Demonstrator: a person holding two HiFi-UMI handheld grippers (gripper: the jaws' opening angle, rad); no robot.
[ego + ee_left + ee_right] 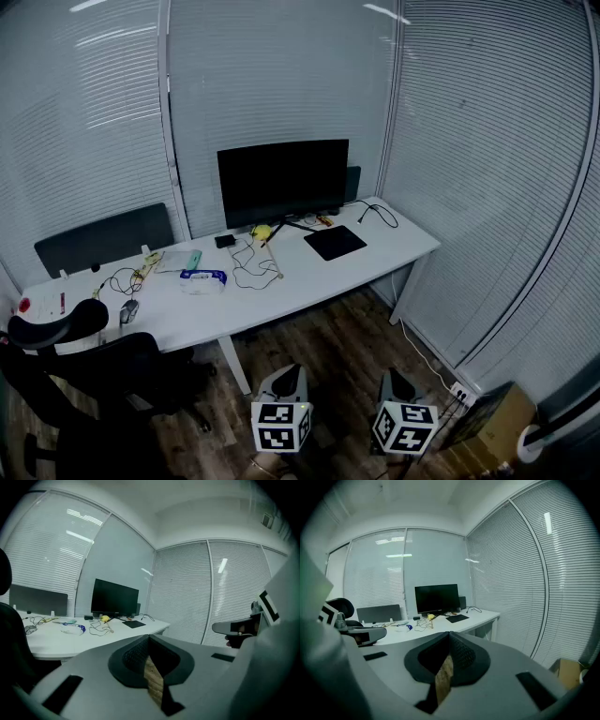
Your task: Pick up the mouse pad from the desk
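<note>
Your left gripper [149,640] and right gripper [449,637] both have jaws pinched together on nothing; both sit well short of the one desk [309,284]; the single black mouse pad [335,242] lies flat on it, front-right of the one monitor [282,180].
</note>
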